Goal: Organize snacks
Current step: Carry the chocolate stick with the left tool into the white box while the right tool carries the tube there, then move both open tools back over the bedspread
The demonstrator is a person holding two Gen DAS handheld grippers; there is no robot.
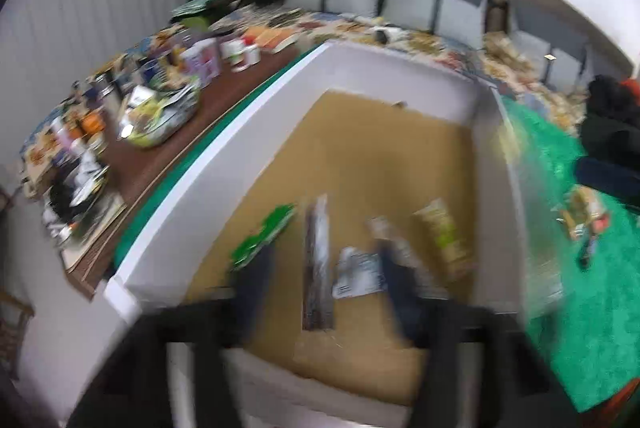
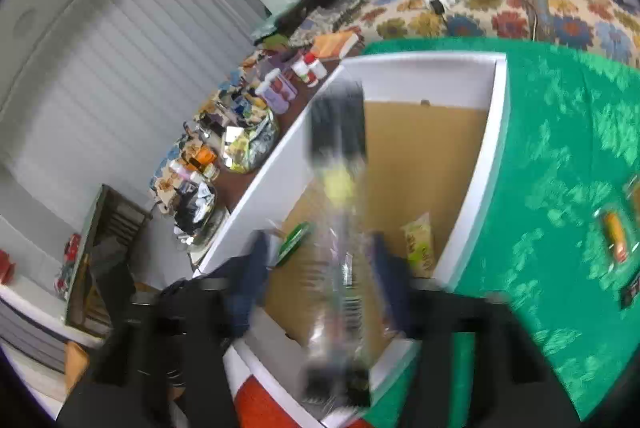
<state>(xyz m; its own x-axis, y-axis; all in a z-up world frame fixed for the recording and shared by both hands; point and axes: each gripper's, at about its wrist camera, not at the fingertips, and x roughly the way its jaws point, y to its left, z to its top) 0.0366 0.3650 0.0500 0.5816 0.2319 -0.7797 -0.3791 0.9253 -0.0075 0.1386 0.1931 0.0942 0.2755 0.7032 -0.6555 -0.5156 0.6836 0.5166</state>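
A white box [image 1: 276, 96] with a brown cardboard floor sits on a green cloth [image 1: 592, 308]. Inside lie a green packet [image 1: 264, 236], a dark long packet [image 1: 318, 264], a silver-white packet [image 1: 358, 272] and a yellow-green packet [image 1: 444, 236]. My left gripper [image 1: 324, 288] hangs open and empty over the box's near end. My right gripper [image 2: 320, 268] holds a long clear-wrapped snack packet [image 2: 340, 188], blurred, above the same box [image 2: 496, 132]. The green packet [image 2: 294, 236] and yellow-green packet [image 2: 420, 244] show below it.
A brown table [image 1: 240, 88] left of the box carries bowls of snacks [image 1: 160, 116], jars and bottles. Loose snacks lie on the green cloth at right [image 2: 616, 236]. Grey cushions [image 1: 412, 4] and a floral cover [image 2: 480, 16] stand behind.
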